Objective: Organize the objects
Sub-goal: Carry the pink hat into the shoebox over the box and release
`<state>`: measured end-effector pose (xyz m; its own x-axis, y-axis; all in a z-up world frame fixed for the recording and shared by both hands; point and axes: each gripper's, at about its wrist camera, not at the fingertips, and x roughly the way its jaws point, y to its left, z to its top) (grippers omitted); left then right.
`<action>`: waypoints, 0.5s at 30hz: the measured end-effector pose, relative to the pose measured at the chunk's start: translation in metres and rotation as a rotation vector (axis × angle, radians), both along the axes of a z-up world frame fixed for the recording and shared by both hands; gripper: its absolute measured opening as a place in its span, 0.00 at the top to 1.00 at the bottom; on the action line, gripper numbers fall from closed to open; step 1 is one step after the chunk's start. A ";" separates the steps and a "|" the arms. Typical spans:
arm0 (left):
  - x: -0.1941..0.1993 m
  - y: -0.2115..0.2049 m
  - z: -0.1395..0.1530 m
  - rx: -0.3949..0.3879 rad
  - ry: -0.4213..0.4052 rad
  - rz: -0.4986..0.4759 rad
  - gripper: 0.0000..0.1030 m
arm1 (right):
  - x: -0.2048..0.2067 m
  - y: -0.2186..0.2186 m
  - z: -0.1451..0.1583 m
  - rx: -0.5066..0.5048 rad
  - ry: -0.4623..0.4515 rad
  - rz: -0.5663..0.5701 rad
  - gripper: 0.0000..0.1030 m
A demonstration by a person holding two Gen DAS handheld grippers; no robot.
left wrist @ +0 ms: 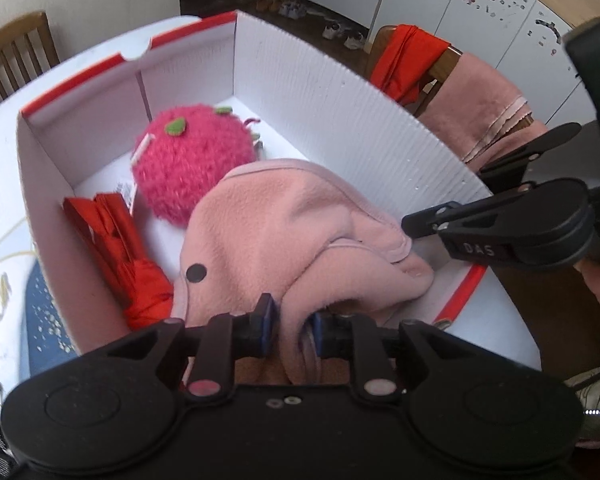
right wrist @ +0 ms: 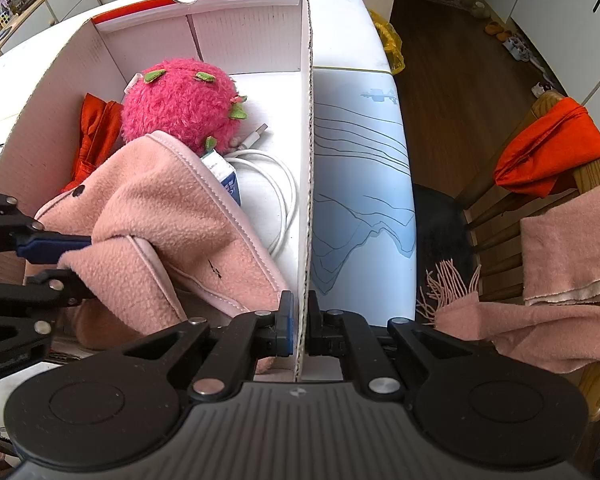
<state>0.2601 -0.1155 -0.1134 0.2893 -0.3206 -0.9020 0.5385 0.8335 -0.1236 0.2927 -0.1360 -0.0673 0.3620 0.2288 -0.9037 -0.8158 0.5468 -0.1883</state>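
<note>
A white cardboard box (left wrist: 320, 112) with a red rim holds a pink fuzzy plush (left wrist: 192, 160), a folded red cloth item (left wrist: 116, 240) and a pink fleece garment (left wrist: 284, 220). My left gripper (left wrist: 292, 324) is inside the box at its near end, shut on a fold of the fleece. The right wrist view shows the same fleece (right wrist: 160, 208), with the left gripper (right wrist: 86, 266) on one flap. My right gripper (right wrist: 304, 320) is shut on the box's side wall (right wrist: 309, 120), one finger inside and one outside. It shows at the right as the right gripper (left wrist: 444, 200).
A coiled white cable (right wrist: 276, 184) and a small blue-white carton (right wrist: 226, 178) lie on the box floor beside the plush (right wrist: 180, 100). The box stands on a table with a pale blue mat (right wrist: 360, 200). A wooden chair with a red cloth (right wrist: 552, 152) and a pink scarf (right wrist: 560, 264) stands to the right.
</note>
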 end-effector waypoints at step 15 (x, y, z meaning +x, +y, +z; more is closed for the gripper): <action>-0.012 0.007 0.015 -0.035 -0.023 0.018 0.62 | 0.000 0.000 0.000 -0.003 -0.001 0.005 0.96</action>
